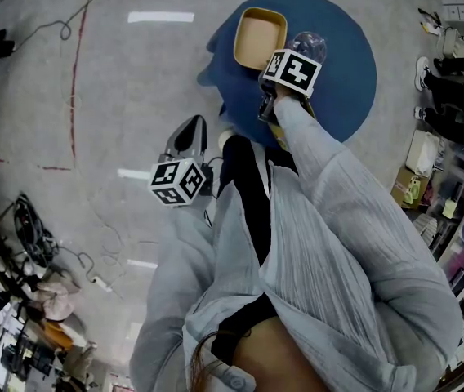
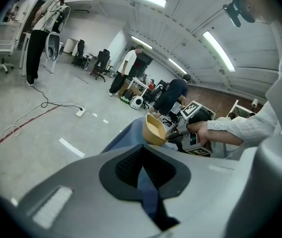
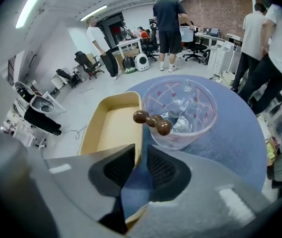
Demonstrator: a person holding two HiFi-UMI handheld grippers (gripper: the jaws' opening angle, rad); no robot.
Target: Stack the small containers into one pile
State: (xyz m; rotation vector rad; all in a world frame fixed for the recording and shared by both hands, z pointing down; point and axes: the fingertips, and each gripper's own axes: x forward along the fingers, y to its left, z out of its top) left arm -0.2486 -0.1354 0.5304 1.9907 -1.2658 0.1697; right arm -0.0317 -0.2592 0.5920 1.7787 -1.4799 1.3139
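Observation:
A tan rectangular container (image 3: 112, 128) lies on the round blue table (image 3: 230, 143), beside a clear glass bowl (image 3: 190, 108) whose near rim carries three brown balls (image 3: 153, 120). My right gripper (image 3: 142, 157) is shut on the tan container's right wall, which runs down between the pads. In the left gripper view the tan container (image 2: 154, 130) hangs tilted from the right gripper (image 2: 178, 130). From the head view, the container (image 1: 258, 37) and bowl (image 1: 308, 47) lie just past the right gripper (image 1: 279, 58). My left gripper (image 1: 198, 125) hovers off the table's near left edge, shut and empty (image 2: 142, 155).
Several people stand around desks and chairs at the back of the room (image 3: 170, 19). Cables and a power strip (image 2: 80, 112) lie on the grey floor to the left. Shelves and boxes (image 1: 452, 178) crowd the right side next to the table.

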